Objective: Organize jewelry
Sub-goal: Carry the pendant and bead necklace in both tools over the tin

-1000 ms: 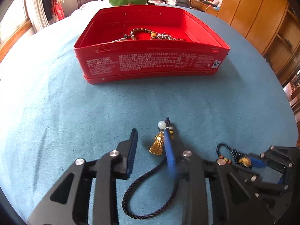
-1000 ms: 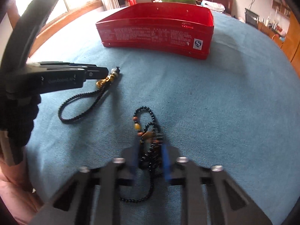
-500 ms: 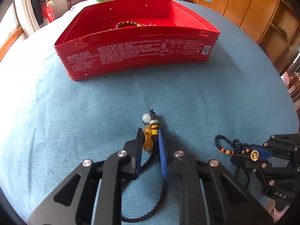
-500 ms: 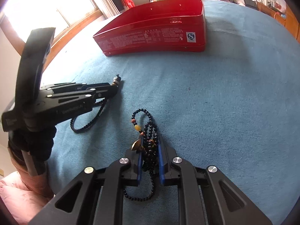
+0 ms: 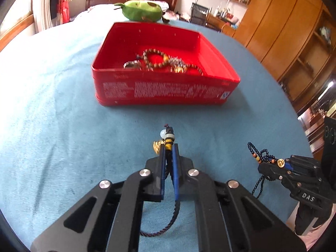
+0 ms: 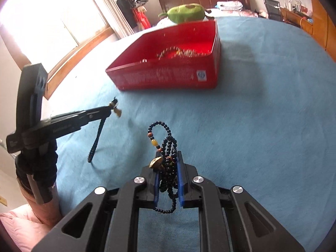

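Observation:
My left gripper (image 5: 168,147) is shut on a dark cord pendant (image 5: 168,138) with a pale bead and a gold charm; its cord loop (image 5: 166,222) hangs below the fingers, lifted off the blue cloth. My right gripper (image 6: 168,157) is shut on a black bead necklace (image 6: 168,145) with orange and yellow beads, also raised. Ahead stands an open red tin (image 5: 163,90) holding a brown bead bracelet (image 5: 155,57), a ring and chains. In the right wrist view the left gripper (image 6: 111,107) is at the left with its pendant (image 6: 116,110) dangling; the tin (image 6: 168,77) is beyond.
A blue cloth (image 5: 63,126) covers the round table. A green plush toy (image 5: 142,10) lies behind the tin. Wooden cabinets (image 5: 294,37) stand at the right, a window (image 6: 52,27) at the left. A person's pink sleeve (image 6: 25,226) shows at the lower left.
My left gripper closed on the cord pendant and lifted it off the cloth. The right gripper rose with the bead necklace. Both views now look down into the tin.

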`<action>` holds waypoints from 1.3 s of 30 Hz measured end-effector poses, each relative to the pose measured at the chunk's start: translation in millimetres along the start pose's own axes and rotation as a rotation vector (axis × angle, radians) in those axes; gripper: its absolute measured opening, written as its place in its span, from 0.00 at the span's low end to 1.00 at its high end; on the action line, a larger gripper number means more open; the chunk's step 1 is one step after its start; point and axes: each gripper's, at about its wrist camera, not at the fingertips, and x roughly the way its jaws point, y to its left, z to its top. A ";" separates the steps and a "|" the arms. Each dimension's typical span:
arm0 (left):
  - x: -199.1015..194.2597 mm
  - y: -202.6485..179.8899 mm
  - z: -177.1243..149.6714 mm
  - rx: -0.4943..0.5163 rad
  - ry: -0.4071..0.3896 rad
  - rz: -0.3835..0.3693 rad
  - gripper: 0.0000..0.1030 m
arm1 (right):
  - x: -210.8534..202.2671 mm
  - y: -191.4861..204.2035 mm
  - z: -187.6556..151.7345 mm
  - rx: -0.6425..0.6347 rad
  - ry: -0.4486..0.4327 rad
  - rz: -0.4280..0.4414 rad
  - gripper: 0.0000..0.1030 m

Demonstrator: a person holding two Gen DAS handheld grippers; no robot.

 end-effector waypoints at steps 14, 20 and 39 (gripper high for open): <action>-56.4 4.1 28.7 -0.012 -0.101 -0.016 0.04 | -27.5 1.9 52.6 -0.003 -0.086 0.037 0.13; -81.5 -0.3 62.3 -0.012 -0.172 -0.020 0.04 | -37.7 5.4 96.6 -0.015 -0.138 0.056 0.13; -1.4 23.0 173.1 -0.114 -0.203 0.038 0.04 | 83.7 -8.0 221.9 0.059 -0.093 0.052 0.13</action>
